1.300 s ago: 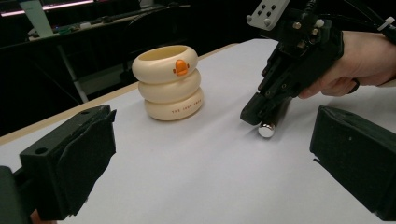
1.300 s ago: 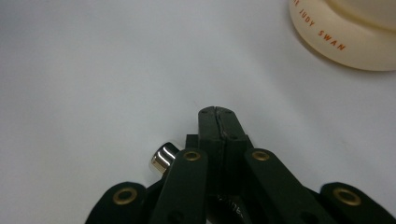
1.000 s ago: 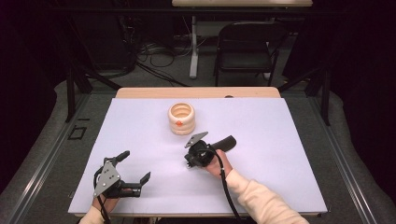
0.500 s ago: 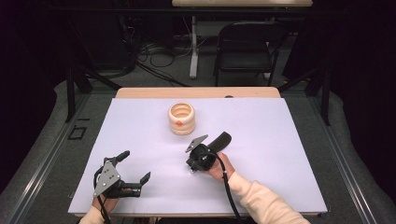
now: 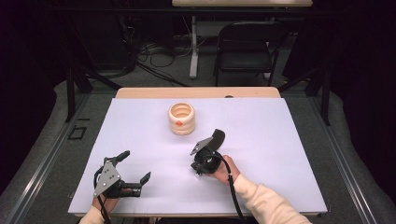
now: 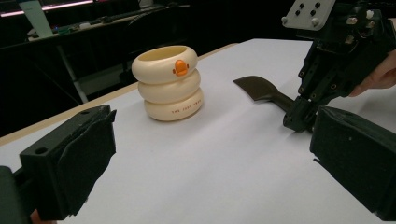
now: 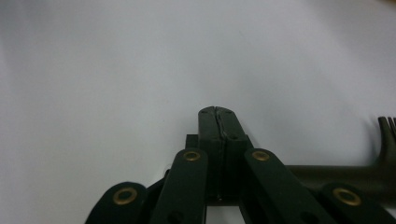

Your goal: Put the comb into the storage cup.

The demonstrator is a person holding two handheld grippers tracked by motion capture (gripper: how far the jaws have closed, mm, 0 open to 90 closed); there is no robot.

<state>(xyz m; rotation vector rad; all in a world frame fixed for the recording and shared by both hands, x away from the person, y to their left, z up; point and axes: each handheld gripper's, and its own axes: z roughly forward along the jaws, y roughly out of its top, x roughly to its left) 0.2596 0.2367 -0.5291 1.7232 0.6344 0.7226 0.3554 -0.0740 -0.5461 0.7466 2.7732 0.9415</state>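
Counted on the white-topped bench (image 5: 280,140): one cream container of three stacked rings with a small orange beak on its side (image 5: 181,119), one dark flat-bladed plastic spatula (image 5: 217,137), two grippers, two hands.

Container upright toward the far middle of the bench, open mouth up, apart from both grippers; from the left gripper view, three rings easy to count, beak on the top ring (image 6: 169,84).

Right gripper (image 5: 201,164) near the middle of the bench, just on the person's side of the container, held in one hand (image 5: 224,171). Fingers pressed together, with no gap at the tips in the right gripper view (image 7: 218,116), and pinching the spatula by its handle, which crosses behind them lower down (image 7: 327,172). In the left gripper view, fingers (image 6: 299,122) pointing down at the bench with the handle running into them and the blade (image 6: 261,87) stretched out toward the container, low over the surface; touching the bench or not, hard to tell. Blade and container near each other, not touching.

Left gripper (image 5: 136,165) at the near left corner of the bench, in the other hand (image 5: 105,203), well apart from the right one. Fingers spread wide, nothing between them but bare bench (image 6: 215,140).

Beyond the bench: one dark folding chair (image 5: 247,42) on the floor.
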